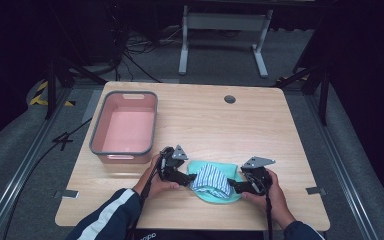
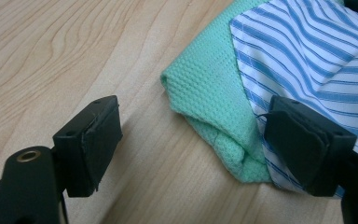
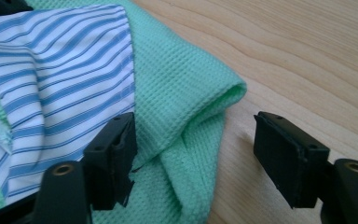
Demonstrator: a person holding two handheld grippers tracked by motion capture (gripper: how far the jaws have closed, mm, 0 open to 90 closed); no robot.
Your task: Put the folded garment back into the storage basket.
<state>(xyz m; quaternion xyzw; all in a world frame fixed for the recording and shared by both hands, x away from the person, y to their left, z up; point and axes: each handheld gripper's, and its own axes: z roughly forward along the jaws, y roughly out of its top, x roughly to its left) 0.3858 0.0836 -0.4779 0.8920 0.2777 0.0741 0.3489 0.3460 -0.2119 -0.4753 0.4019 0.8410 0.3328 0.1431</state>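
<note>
The green waffle cloth (image 1: 206,196) lies near the front edge of the counter (image 1: 260,130), at about 6 o'clock of its middle, with the striped cloth (image 1: 212,179) folded on top of it. The pink bin (image 1: 148,122) stands well apart, toward 10 o'clock from the cloths. The left gripper (image 1: 192,176) sits at the bundle's 9 o'clock side and the right gripper (image 1: 231,185) at its 3 o'clock side, both with jaws apart and gripping nothing; in each gripper view one jaw rests over the striped fabric and the other over bare wood. To do this well, I judge each gripper should slide its outer jaw under the green fold so both layers get pinched together, then close evenly and lift level, or the striped piece may slip off
</note>
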